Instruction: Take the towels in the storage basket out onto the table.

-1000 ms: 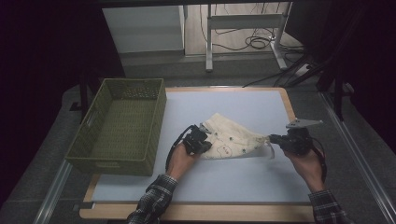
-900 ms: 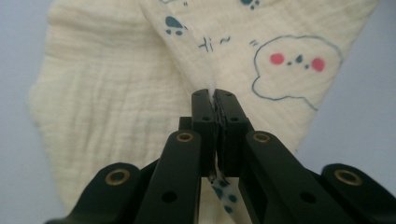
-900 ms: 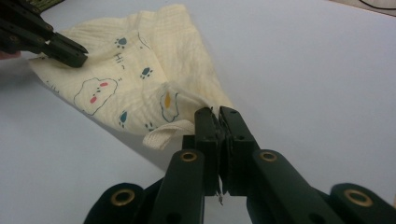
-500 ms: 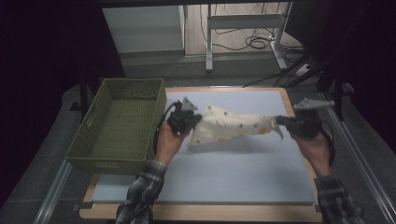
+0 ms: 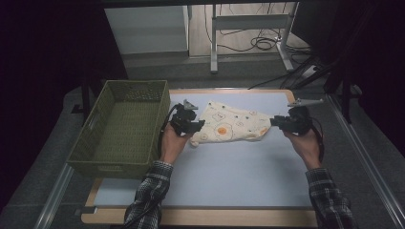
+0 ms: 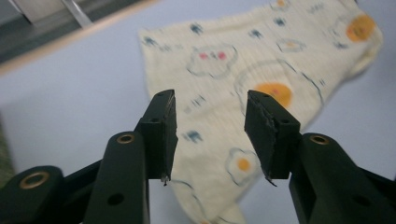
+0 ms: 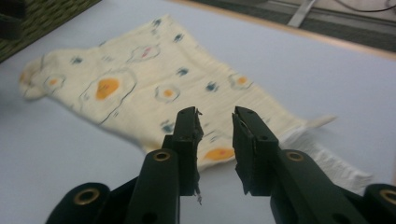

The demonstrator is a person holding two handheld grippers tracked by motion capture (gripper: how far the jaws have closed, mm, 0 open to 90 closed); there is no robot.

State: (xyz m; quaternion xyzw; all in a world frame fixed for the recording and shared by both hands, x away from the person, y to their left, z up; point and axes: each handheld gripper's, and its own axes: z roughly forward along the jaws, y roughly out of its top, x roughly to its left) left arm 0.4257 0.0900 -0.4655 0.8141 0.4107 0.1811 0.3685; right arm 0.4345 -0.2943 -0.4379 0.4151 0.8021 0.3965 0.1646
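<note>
A cream cloth [image 5: 231, 126] printed with fried eggs lies spread on the pale blue table top [image 5: 239, 176]. My left gripper [image 5: 192, 126] hovers at the cloth's left end. Its jaws have just been opening and stand apart with nothing between them; in the left gripper view [image 6: 210, 100] the cloth [image 6: 224, 60] lies on the table below them. My right gripper [image 5: 277, 122] is at the cloth's right end. Its jaws [image 7: 215, 114] have also just been opening and show a narrow gap, with the cloth [image 7: 140, 88] beyond and beneath them, untouched.
A green woven basket [image 5: 119, 129] stands at the table's left side, close to my left hand; its corner [image 7: 46, 14] appears in the right gripper view. A wooden rim borders the table. Desk legs and cables lie on the floor beyond.
Both grippers held the cloth stretched between them and carried it farther back on the table. Now the jaws have opened and the cloth lies loose on the table.
</note>
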